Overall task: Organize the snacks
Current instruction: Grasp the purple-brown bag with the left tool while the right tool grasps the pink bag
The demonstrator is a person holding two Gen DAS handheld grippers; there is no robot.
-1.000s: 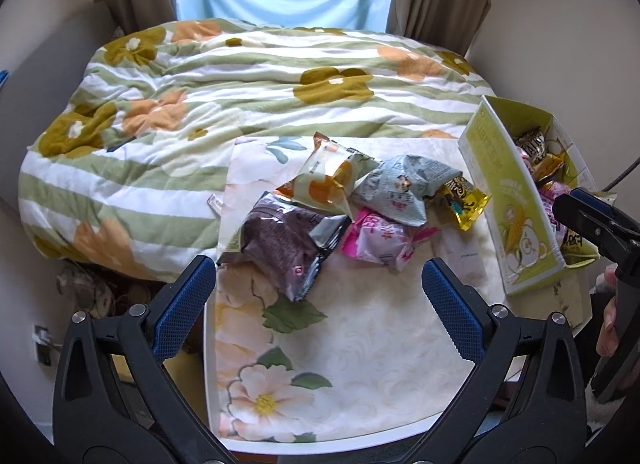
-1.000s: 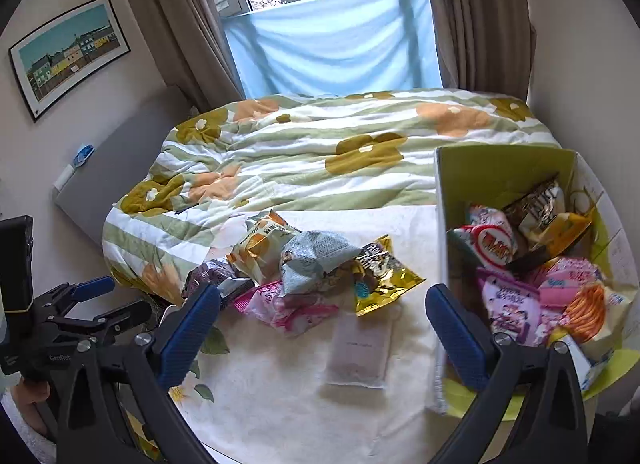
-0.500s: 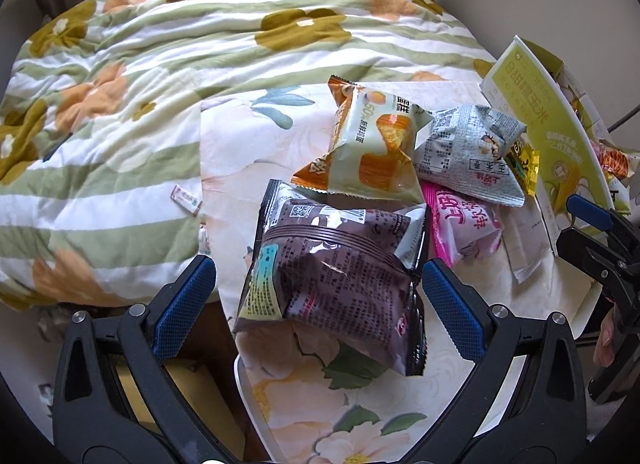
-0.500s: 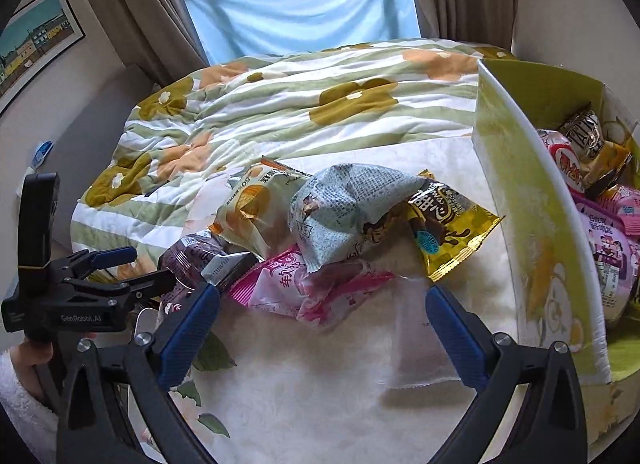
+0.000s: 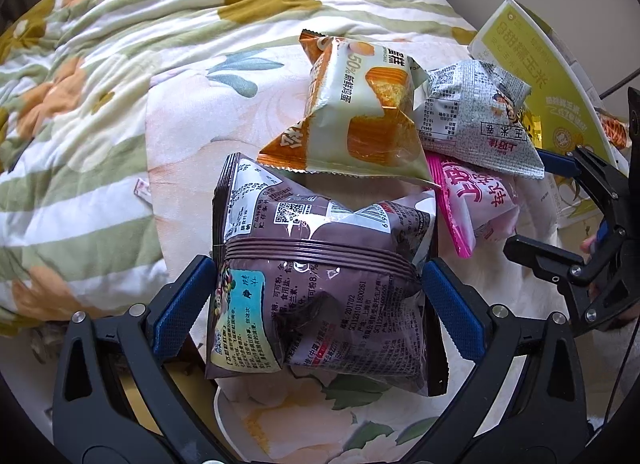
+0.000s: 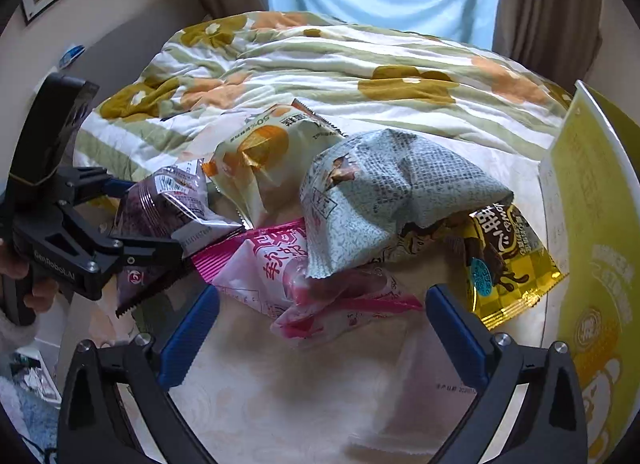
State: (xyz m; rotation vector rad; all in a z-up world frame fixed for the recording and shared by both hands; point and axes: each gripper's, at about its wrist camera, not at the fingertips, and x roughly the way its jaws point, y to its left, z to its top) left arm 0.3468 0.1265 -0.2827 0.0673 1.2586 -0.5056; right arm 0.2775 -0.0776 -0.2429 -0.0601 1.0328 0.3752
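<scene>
A purple-brown snack packet lies at the near-left corner of the table, and my left gripper stands open astride it, a blue pad at each side edge. The right wrist view shows the same packet between the left gripper's fingers. My right gripper is open with nothing in it, just short of the pink packet. In the pile are also an orange and pale green packet, a grey packet and a yellow chocolate packet.
A yellow cardboard box stands open at the right edge of the table. The table cloth is floral. Behind the table lies a bed with a striped flowered quilt. A person's hand holds the left gripper's handle.
My left gripper has moved forward and down until its fingers straddle the purple-brown packet. My right gripper has closed in on the pile, and the box has slid to the view's right edge.
</scene>
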